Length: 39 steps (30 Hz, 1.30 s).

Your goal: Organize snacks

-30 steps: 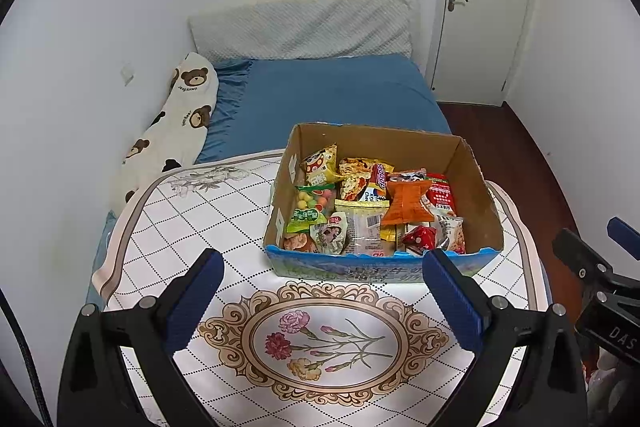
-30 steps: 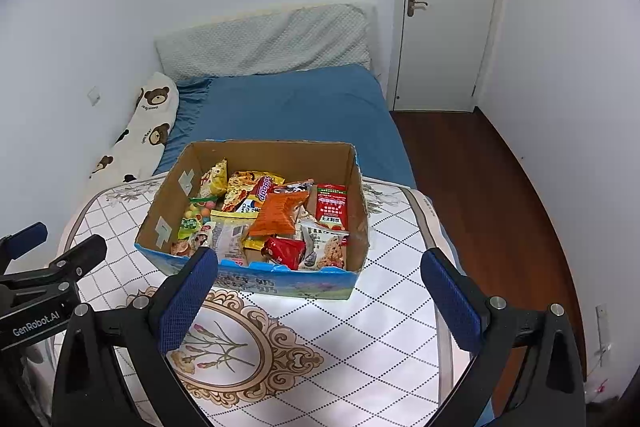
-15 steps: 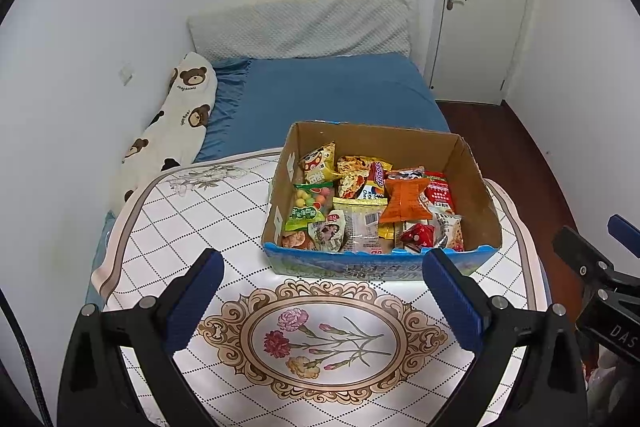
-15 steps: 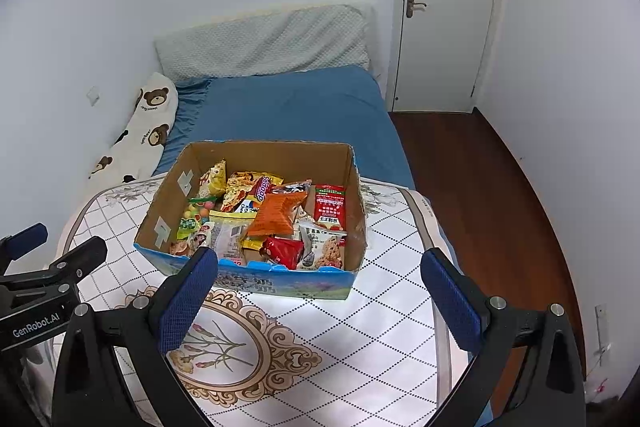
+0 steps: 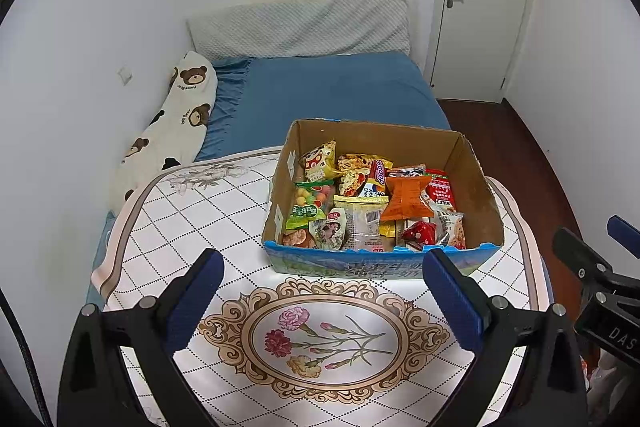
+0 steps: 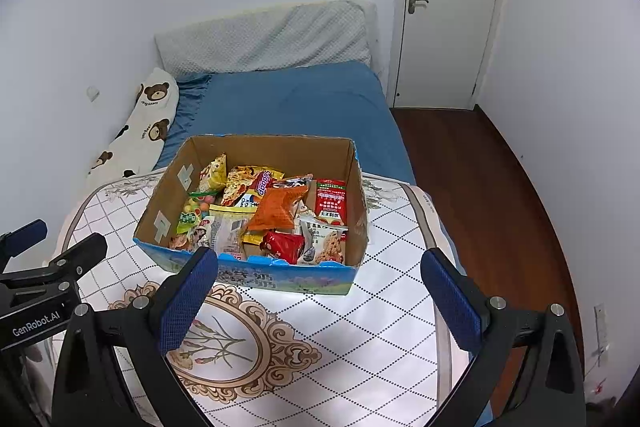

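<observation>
An open cardboard box [image 5: 478, 183] [image 6: 168, 201] stands on the table and holds several snack packets, among them an orange packet [image 5: 406, 201] [image 6: 278, 209], a red packet [image 5: 440, 189] [image 6: 330, 199] and a green candy bag [image 5: 308, 205] [image 6: 192, 211]. My left gripper [image 5: 322, 301] is open and empty, above the table a little short of the box's front wall. My right gripper [image 6: 318, 297] is open and empty, also short of the front wall. Each gripper shows at the edge of the other's view.
The table wears a white diamond-pattern cloth [image 5: 168, 227] [image 6: 400, 291] with a flower medallion [image 5: 320, 339]. Behind it is a blue bed [image 5: 320, 91] with a bear-print pillow [image 5: 172, 131]. A white door [image 6: 448, 7] and wooden floor [image 6: 480, 187] lie to the right.
Both views have shifted very slightly; the box sits a touch lower and nearer in the frames. Both grippers stay open and empty.
</observation>
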Each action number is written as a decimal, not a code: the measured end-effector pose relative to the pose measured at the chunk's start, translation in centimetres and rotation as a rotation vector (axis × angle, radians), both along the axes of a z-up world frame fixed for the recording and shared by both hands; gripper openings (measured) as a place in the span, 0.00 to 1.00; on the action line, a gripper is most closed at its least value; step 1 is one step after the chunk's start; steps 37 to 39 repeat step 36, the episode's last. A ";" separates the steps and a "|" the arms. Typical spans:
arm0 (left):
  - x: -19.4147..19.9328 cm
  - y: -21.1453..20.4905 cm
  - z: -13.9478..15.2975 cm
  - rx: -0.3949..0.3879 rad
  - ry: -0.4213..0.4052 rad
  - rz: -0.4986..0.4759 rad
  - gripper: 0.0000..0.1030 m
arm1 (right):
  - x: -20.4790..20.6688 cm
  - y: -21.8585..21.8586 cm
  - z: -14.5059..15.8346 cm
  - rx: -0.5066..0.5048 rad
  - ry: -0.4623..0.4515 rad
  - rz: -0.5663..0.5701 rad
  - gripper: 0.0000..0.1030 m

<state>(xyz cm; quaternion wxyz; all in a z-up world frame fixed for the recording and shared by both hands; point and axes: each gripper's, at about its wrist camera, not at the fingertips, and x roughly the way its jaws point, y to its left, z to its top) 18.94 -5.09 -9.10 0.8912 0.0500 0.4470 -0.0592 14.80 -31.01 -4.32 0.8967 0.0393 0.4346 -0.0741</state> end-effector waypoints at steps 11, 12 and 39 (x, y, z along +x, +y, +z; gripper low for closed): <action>0.1 0.1 -0.4 -0.003 0.004 -0.001 0.99 | -0.2 0.1 -0.1 0.005 -0.001 -0.004 1.00; 0.1 0.1 -0.4 -0.003 0.004 -0.002 0.99 | -0.2 0.0 -0.1 0.005 -0.002 -0.005 1.00; 0.0 0.1 -0.2 -0.001 -0.013 -0.004 0.99 | 0.0 0.1 0.3 -0.005 -0.007 -0.005 1.00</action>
